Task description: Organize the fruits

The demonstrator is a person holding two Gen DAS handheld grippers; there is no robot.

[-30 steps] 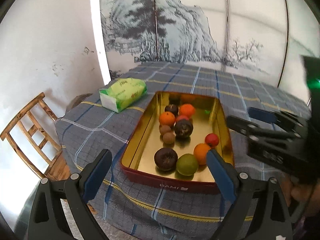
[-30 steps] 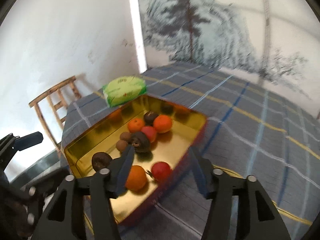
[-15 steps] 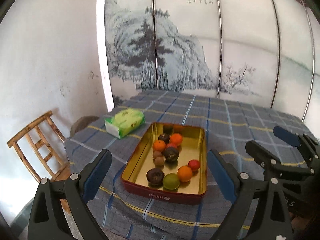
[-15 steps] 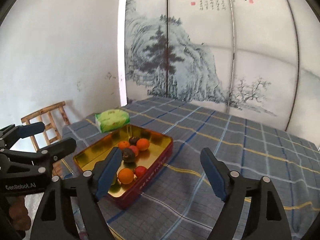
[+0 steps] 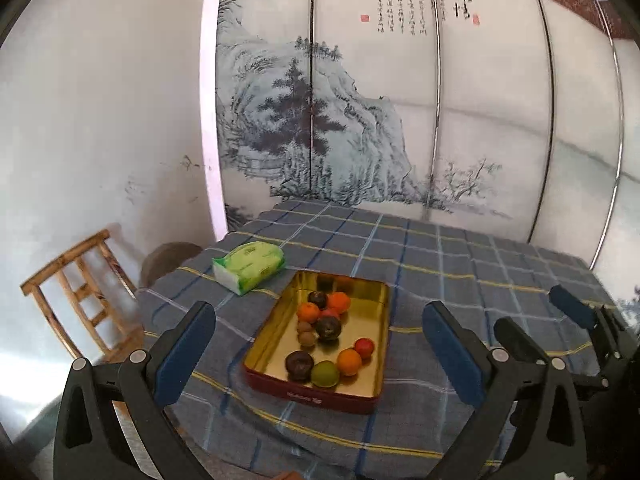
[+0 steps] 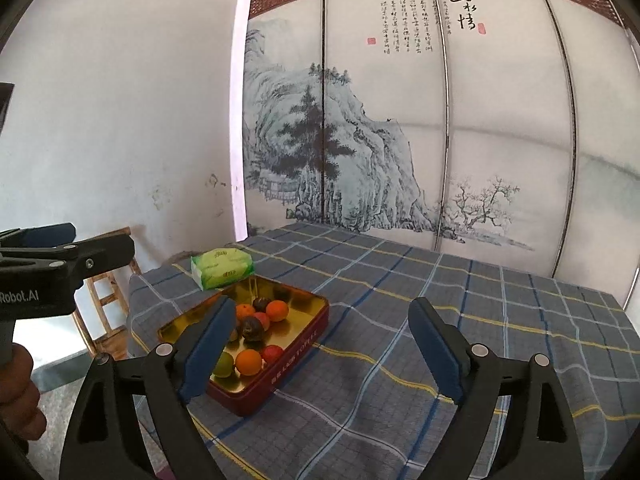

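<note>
Both grippers have pulled back and up from the tin tray (image 5: 382, 322), now well apart from it. Left gripper (image 5: 318, 350) and right gripper (image 6: 320, 344) hang with jaws released, empty. Fruits (image 5: 328, 328) lie inside the tray on the checked desk (image 5: 460, 264), near a tissue pack (image 5: 249, 266).

Your left wrist camera looked forward between its own fingers from off the near edge of the table (image 5: 440, 264), standing well back and facing the painted screen (image 5: 360, 120), with the tin (image 5: 312, 390) nearly centred. Your right wrist camera sat further right, also back from the table, angled left so the tin (image 6: 296, 340) fell left of centre. Both views shared the tin, the tissue pack (image 5: 248, 266) (image 6: 222, 268), the chair (image 5: 80, 300) and the screen; each caught the other gripper at its edge.
</note>
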